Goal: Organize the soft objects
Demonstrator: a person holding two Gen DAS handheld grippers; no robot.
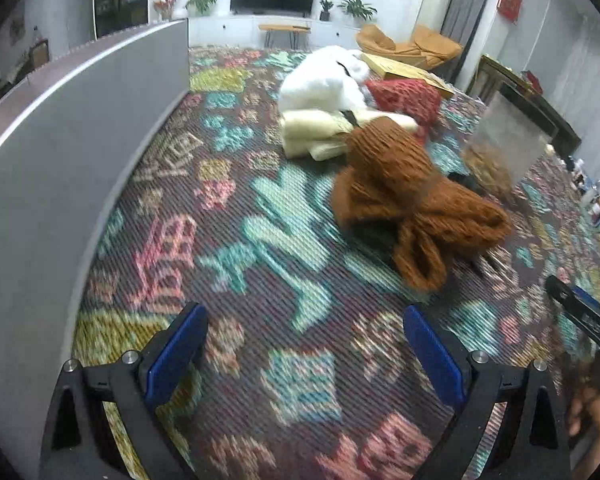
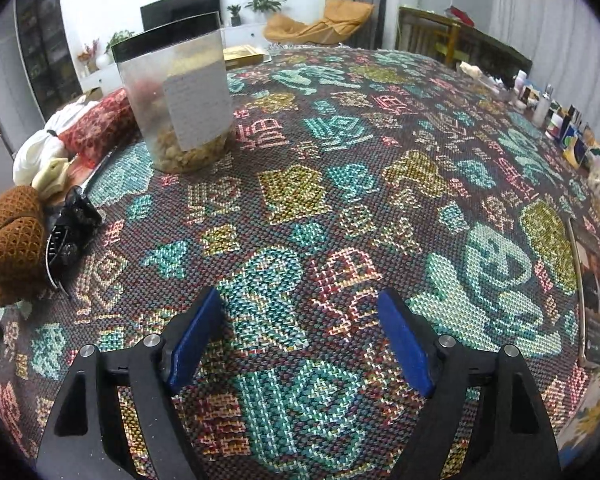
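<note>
A brown knitted piece [image 1: 412, 204] lies crumpled on the patterned cloth, right of centre in the left wrist view; it also shows at the left edge of the right wrist view [image 2: 12, 240]. Behind it lie a cream folded cloth [image 1: 320, 132], a white plush item [image 1: 324, 78] and a red knitted piece [image 1: 408, 96]. My left gripper [image 1: 306, 344] is open and empty, short of the brown piece. My right gripper [image 2: 300, 332] is open and empty over bare cloth.
A grey panel [image 1: 80, 128] stands along the left. A clear container with a black lid [image 2: 176, 92] holds tan bits. A black hair clip [image 2: 70, 236] lies beside the brown piece. Small bottles and boxes [image 2: 556, 120] line the far right edge.
</note>
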